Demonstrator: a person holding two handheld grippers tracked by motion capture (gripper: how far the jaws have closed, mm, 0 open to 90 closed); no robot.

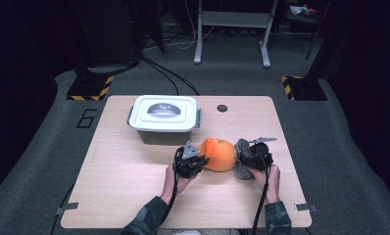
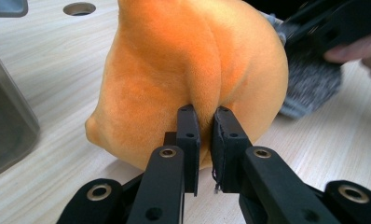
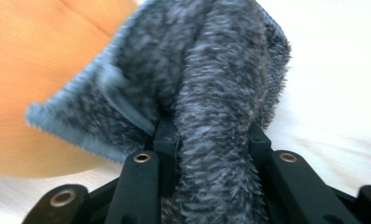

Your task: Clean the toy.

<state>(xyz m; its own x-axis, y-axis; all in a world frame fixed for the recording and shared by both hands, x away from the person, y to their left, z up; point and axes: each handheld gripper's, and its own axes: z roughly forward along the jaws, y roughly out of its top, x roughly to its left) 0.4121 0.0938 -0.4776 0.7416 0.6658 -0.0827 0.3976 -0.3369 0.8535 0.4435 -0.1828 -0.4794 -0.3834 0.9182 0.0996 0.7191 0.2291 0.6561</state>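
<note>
Sitting at a pale wooden table, a person works with a gripper in each hand, forearms in camouflage-patterned sleeves coming in from the near edge. Toward the left and farther back stands a grey plastic box with a white clip-on lid, shut. Just past it, at the far edge of the table, is a small round hole.

Nearer the person, left of centre, the left gripper points toward an orange plush toy that rests on the tabletop in the middle. In the left gripper view the two black jaws are nearly together, pinching a small fold of the orange plush toy between them; the toy's soft body bulges above and to both sides of the pinch.

Right of the toy, and touching it, is a fuzzy grey cloth. The right gripper has it clamped: in the right gripper view its jaws are closed on a thick bunch of the fuzzy grey cloth, which spills up over them, with the orange toy just behind at the left.
</note>
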